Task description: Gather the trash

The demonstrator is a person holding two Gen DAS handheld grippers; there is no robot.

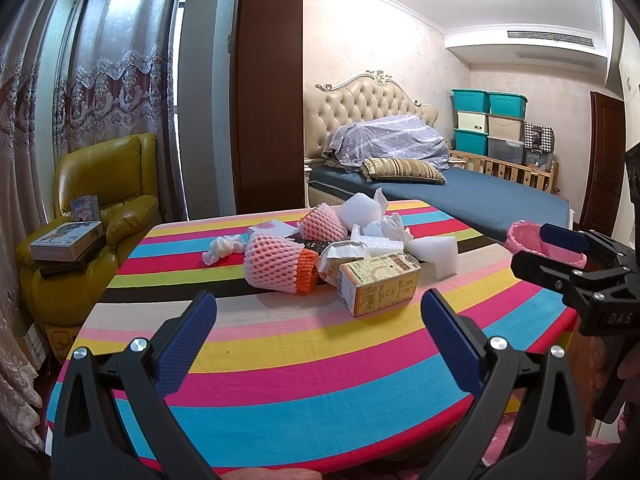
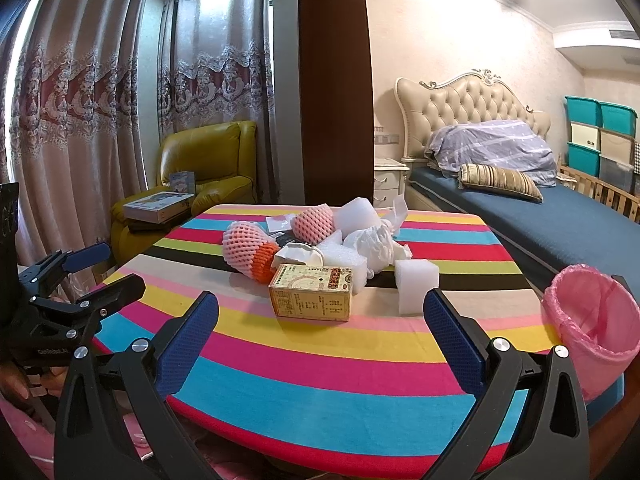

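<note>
1. Both tools are up and ready: the left gripper point(image 1: 318, 320) has its blue pads spread wide with nothing between them, and the right gripper point(image 2: 320, 320) is spread just as wide, also empty.
2. Straight ahead of the right fingers, lying on the striped tablecloth point(image 2: 320, 380), is the yellow carton point(image 2: 311, 295), the nearest piece of trash. Its long axis runs across the fingers, broadside on.
3. From the left fingers that same carton sits ahead and a touch right, angled away, so I'd call the right hand better lined up.
4. Beyond the carton the heap builds: a white foam block point(image 2: 416, 286) just right of it, two pink foam fruit nets point(image 2: 244, 250) ahead left, and crumpled white wrapping point(image 2: 374, 248) behind.
5. Well right of the right fingers, at the table's edge, stands the pink-lined bin point(image 2: 592, 320). Its mouth faces the camera, and what shows of the inside looks empty.
6. My read: nothing is collected yet; the carton comes first, then a swing right to the bin.
</note>
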